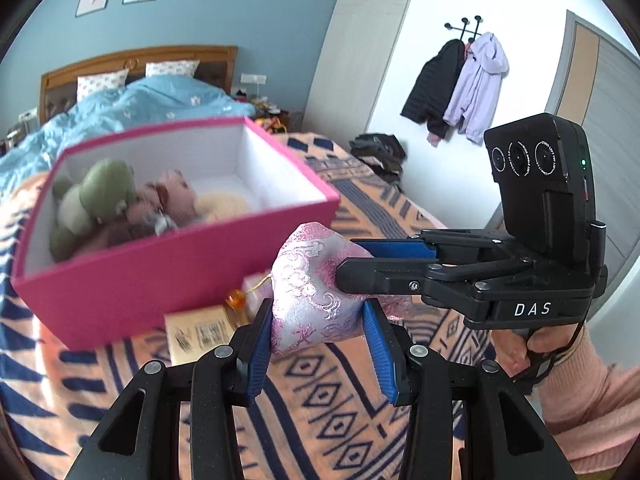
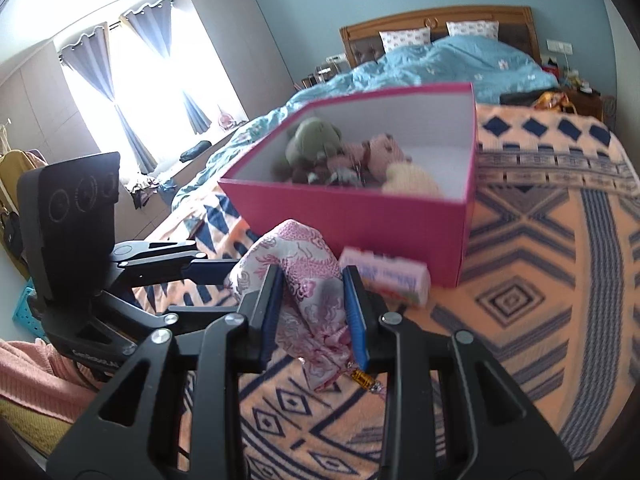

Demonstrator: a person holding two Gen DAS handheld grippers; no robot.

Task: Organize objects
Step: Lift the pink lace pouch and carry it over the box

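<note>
Both grippers hold one pink and silver brocade pouch above the patterned bedspread, in front of an open pink box. My left gripper is shut on its lower end. My right gripper comes in from the right and is shut on its upper side. In the right wrist view the pouch sits between my right gripper's pads, and the left gripper pinches it from the left. An amber bead tassel hangs from it. The box holds several plush toys.
A small pink and white packet lies against the box front. A tan printed card box lies on the bedspread below the pink box. A blue duvet and a headboard lie behind. Jackets hang on the far wall.
</note>
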